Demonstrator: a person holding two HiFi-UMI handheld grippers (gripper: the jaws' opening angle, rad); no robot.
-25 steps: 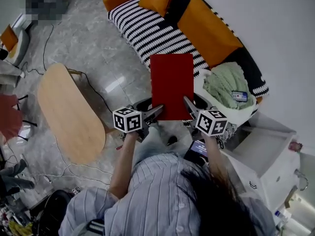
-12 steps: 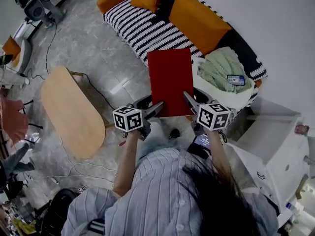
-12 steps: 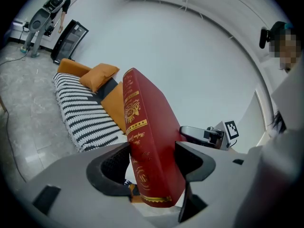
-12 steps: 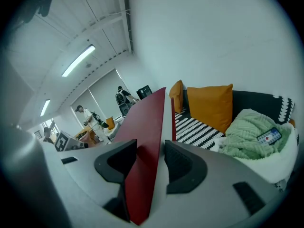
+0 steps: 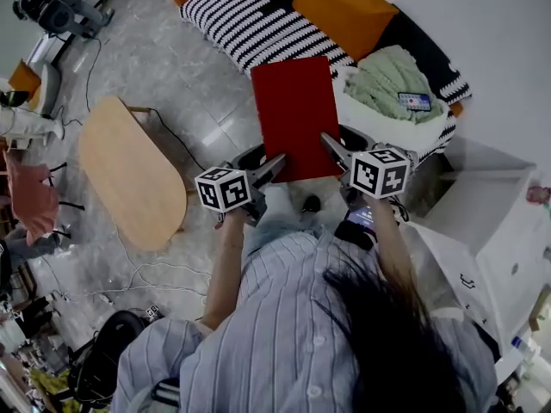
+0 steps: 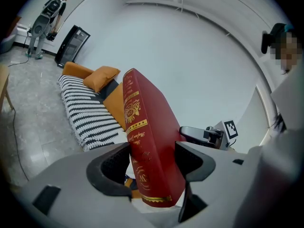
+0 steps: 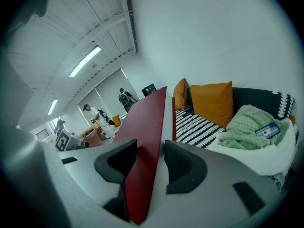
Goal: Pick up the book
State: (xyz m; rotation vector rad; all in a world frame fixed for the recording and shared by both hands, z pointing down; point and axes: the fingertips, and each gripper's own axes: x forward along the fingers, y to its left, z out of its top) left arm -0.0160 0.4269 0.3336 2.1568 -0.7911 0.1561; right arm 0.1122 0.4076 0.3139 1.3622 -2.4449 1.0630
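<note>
The red book (image 5: 295, 114) is held up off the floor, flat and cover-up in the head view, at 12 o'clock from the person. The left gripper (image 5: 271, 169) is clamped on its near corner at the spine side, with gold lettering showing between the pads (image 6: 190, 158). The right gripper (image 5: 331, 149) is clamped on the opposite near corner, its jaws fairly wide and pressed on both covers. The striped sofa (image 5: 250, 24) lies at 12 o'clock of the book, a green blanket (image 5: 392, 80) at 2 o'clock and an oval wooden table (image 5: 129, 175) at 9 o'clock.
</note>
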